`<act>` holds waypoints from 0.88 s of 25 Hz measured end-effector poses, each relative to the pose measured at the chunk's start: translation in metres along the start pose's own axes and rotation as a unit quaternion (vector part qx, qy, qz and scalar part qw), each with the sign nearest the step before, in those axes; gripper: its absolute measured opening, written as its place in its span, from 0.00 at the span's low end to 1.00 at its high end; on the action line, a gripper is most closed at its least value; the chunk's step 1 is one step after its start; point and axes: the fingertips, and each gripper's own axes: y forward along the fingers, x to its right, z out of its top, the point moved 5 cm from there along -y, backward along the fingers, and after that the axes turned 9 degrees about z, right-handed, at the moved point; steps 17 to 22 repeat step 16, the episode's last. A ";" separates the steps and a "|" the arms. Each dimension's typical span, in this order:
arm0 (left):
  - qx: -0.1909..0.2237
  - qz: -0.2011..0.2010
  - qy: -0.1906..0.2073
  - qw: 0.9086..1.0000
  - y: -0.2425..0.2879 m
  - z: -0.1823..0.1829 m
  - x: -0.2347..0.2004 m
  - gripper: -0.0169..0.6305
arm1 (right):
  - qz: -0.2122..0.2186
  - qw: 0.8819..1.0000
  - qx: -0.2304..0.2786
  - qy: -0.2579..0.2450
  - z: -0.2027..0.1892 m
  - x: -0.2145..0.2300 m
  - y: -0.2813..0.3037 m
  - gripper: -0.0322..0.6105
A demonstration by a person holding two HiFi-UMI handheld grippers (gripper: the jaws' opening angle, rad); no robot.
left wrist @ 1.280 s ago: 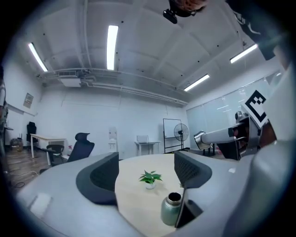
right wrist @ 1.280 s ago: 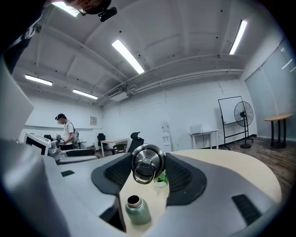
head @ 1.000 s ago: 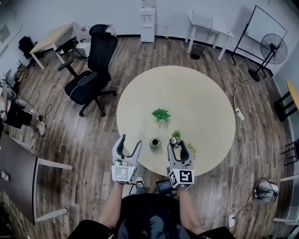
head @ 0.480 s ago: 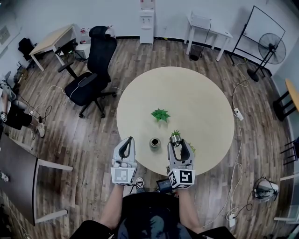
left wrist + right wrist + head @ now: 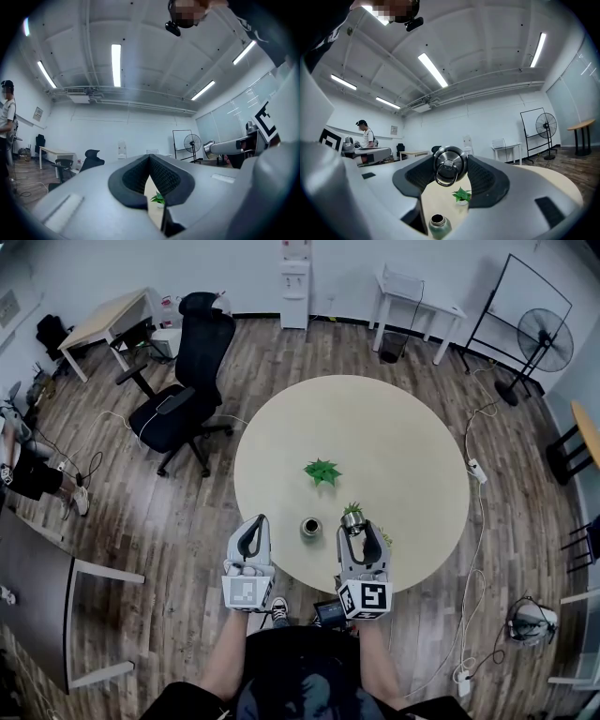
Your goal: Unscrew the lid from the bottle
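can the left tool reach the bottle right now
Probably yes: the bottle stands near the table edge just beside the left tool, with nothing between them. Its jaws are shut, though, so they would need to open first.

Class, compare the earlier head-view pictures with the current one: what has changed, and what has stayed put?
The left gripper had its jaws open a second ago and has now shut them on nothing. The right gripper keeps its hold on the lid. The open bottle and the green plant on the table have not moved.
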 end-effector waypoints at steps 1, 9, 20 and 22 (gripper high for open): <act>0.001 -0.001 -0.001 1.000 0.000 0.000 0.000 0.03 | 0.000 1.000 -0.001 0.000 0.000 0.000 0.000 0.41; -0.002 -0.002 0.001 1.000 0.002 -0.003 0.001 0.03 | 0.001 1.000 -0.006 -0.004 -0.001 0.002 0.001 0.41; -0.001 -0.005 -0.004 1.000 0.003 -0.005 0.000 0.03 | 0.004 1.000 -0.009 -0.008 -0.001 0.001 0.003 0.41; -0.001 -0.005 -0.004 1.000 0.003 -0.005 0.000 0.03 | 0.004 1.000 -0.009 -0.008 -0.001 0.001 0.003 0.41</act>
